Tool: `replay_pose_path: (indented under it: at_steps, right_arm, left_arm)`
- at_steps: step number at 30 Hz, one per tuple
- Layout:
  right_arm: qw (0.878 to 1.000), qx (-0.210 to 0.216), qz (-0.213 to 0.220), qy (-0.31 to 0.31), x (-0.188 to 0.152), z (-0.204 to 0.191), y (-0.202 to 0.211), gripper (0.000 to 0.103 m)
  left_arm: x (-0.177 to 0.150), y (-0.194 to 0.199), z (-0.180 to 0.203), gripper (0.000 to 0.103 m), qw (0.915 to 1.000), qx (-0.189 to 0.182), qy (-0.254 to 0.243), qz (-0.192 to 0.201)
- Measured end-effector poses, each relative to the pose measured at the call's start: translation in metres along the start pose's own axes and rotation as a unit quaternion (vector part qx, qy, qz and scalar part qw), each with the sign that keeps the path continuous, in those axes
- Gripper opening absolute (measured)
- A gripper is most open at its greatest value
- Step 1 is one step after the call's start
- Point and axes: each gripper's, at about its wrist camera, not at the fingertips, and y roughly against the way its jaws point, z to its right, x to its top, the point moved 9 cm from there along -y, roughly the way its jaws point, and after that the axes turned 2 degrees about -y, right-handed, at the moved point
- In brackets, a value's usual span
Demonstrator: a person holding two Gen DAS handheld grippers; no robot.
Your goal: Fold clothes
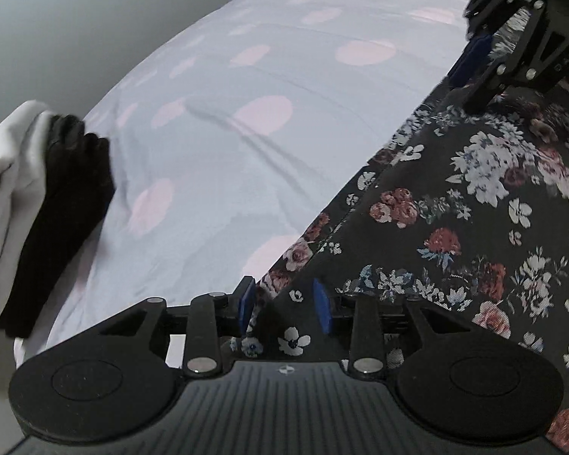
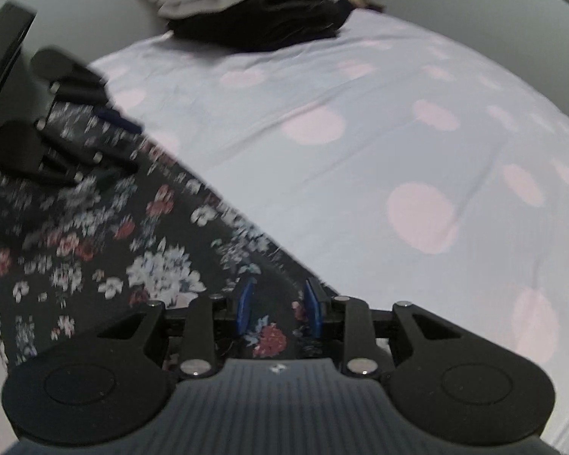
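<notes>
Fabric is lying between both sets of jaws: the dark floral-print garment (image 1: 474,208) is spreading across the near side of the bed, over the pale lilac sheet with pink dots (image 1: 216,151). In the left wrist view the left gripper (image 1: 283,305) is sitting at the garment's edge with its blue pads (image 1: 246,303) standing apart; cloth is lying in the gap, but the pads are not visibly pressing it, so the jaws are reading as spread, not pinching. In the right wrist view the right gripper (image 2: 277,309) is showing a similar gap with floral cloth between its blue pads (image 2: 244,305); whether they are gripping it I cannot tell.

Judging from this, the step in hand is laying the garment flat along the sheet for a fold. Doing it well is probably meaning keeping both edges level with each other, drawing the cloth taut before letting it settle, and smoothing any ripples along the border.

Farther off, a stack of folded white and black clothes (image 2: 254,3) is resting at the bed's far edge, well apart from the garment.
</notes>
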Motion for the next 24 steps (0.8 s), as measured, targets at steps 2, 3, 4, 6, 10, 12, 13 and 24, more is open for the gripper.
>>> replay_pose_path:
  at_steps: [2, 3, 4, 6, 10, 12, 13, 24]
  right_arm:
    - [1.0, 0.011, -0.01, 0.013, -0.003, -0.002, -0.008, 0.033]
    - [1.0, 0.013, -0.009, 0.015, -0.004, -0.002, -0.008, 0.033]
    - [1.0, 0.012, -0.007, 0.016, -0.005, -0.002, -0.007, 0.028]
    - [1.0, 0.009, -0.004, 0.018, -0.005, -0.002, -0.005, 0.012]
    - [0.999, -0.017, 0.008, 0.044, -0.006, -0.01, 0.001, 0.0]
    - [0.998, -0.03, 0.021, 0.05, -0.005, -0.012, 0.007, 0.0]
    - [0.998, -0.036, 0.03, 0.048, -0.002, -0.011, 0.012, 0.0]
    - [0.998, -0.054, 0.036, -0.016, 0.024, 0.02, 0.007, 0.0]
  left_arm:
    - [-0.001, -0.001, 0.001, 0.028, 0.9999, -0.013, 0.005, 0.001]
    - [-0.001, -0.001, 0.003, 0.024, 0.9998, -0.02, 0.008, 0.002]
    - [-0.001, 0.0, 0.005, 0.019, 0.9996, -0.024, 0.01, 0.004]
    - [-0.001, 0.002, 0.009, 0.01, 0.9997, -0.022, 0.009, 0.006]
    - [0.002, 0.01, 0.01, 0.001, 0.9996, 0.005, 0.024, 0.016]
    - [0.006, 0.016, 0.006, 0.001, 0.999, 0.02, 0.033, 0.024]
    - [0.009, 0.021, 0.004, 0.001, 0.9985, 0.027, 0.036, 0.031]
    - [0.015, 0.0, -0.011, 0.002, 0.9975, 0.041, 0.056, 0.015]
